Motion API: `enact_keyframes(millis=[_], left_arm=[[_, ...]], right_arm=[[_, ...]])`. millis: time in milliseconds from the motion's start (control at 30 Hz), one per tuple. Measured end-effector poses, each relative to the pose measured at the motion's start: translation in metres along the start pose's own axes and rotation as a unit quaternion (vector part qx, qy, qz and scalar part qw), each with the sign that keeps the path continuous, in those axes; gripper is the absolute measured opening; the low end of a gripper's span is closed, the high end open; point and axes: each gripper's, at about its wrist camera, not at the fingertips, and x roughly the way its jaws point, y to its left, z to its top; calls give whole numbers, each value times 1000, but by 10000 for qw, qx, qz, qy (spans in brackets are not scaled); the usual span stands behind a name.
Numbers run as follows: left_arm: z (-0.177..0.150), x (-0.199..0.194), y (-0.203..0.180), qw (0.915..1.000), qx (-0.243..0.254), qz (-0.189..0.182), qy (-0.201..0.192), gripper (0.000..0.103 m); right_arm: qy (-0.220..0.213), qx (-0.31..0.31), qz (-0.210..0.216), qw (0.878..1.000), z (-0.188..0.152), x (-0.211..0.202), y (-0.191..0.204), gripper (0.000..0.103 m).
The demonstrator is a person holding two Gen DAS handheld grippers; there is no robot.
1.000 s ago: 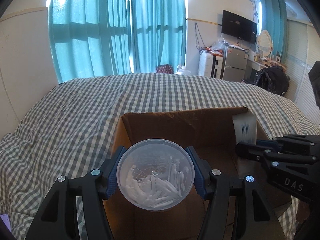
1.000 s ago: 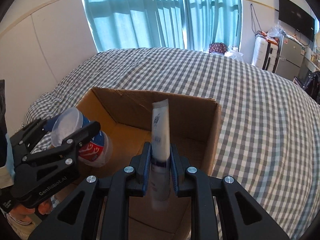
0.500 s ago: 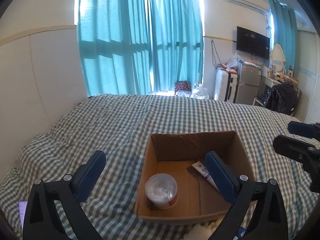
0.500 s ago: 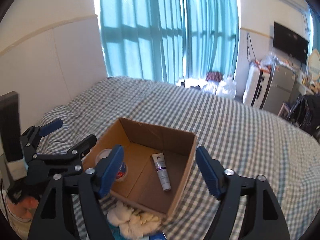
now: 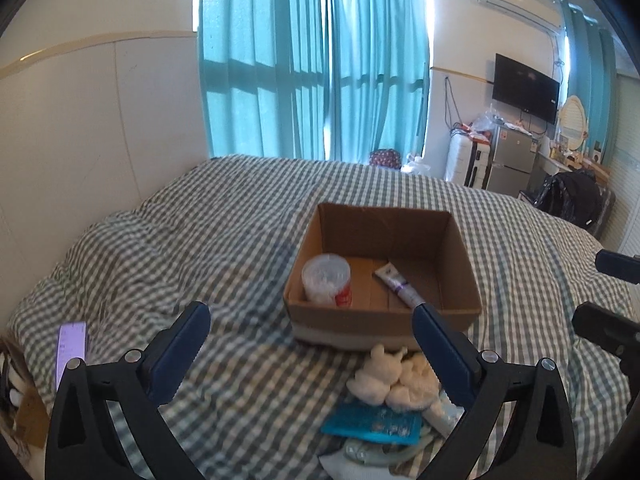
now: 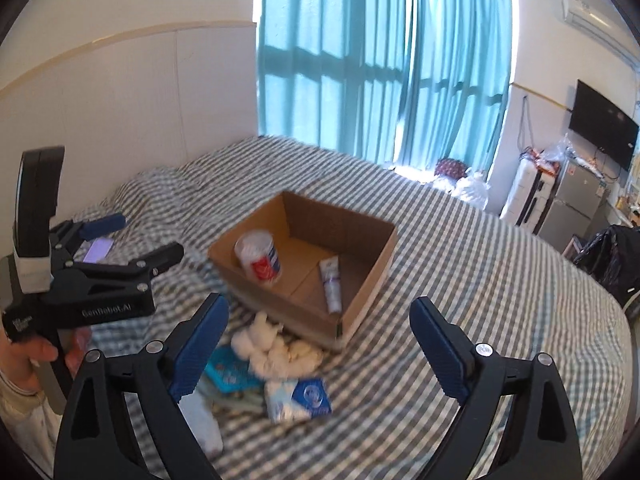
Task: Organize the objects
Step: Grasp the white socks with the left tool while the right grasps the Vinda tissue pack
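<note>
An open cardboard box (image 5: 456, 240) (image 6: 376, 256) sits on the checked bed. Inside it stand a clear round tub of cotton swabs (image 5: 327, 280) (image 6: 258, 257) and a white tube (image 5: 398, 284) (image 6: 331, 280) lying flat. In front of the box lie white fluffy cloths (image 5: 390, 376) (image 6: 276, 346), a teal packet (image 5: 372, 424) (image 6: 228, 368) and a blue-and-white tissue pack (image 6: 300, 400). My left gripper (image 5: 312, 348) (image 6: 124, 240) is open and empty, held back from the box. My right gripper (image 6: 320, 344) is open and empty above the loose items.
A purple card (image 5: 71, 346) (image 6: 98, 249) lies on the bed at the left. The white headboard wall (image 5: 100, 128) is at the left, teal curtains (image 5: 320, 60) behind. A fridge, suitcase and TV (image 5: 524, 82) stand at the far right.
Both grippers let go of the swab tub and the tube into the box, opened, and pulled back and up. The loose items in front of the box have come into view.
</note>
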Motion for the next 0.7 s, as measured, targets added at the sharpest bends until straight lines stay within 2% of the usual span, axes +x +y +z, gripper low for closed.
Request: enact_keyframes(millis=[233,367,500,700], left_arm=[[-58,-1,-8,9990,-129,44,423,103],[-89,5,-15,9965,-248,-45,792,103],[-113,7,-29,9953,-58,-113,964,103],[-145,15,-56,9880,413,-411,1431,103]], right_arm=[[216,-85,249,9994,-52,29,3,92],[370,-183,196,9990,-78,54,4,92],[769,-104,282,9966,-96,74,6,92],[968,-182,247,9948,-101,86,11,92]])
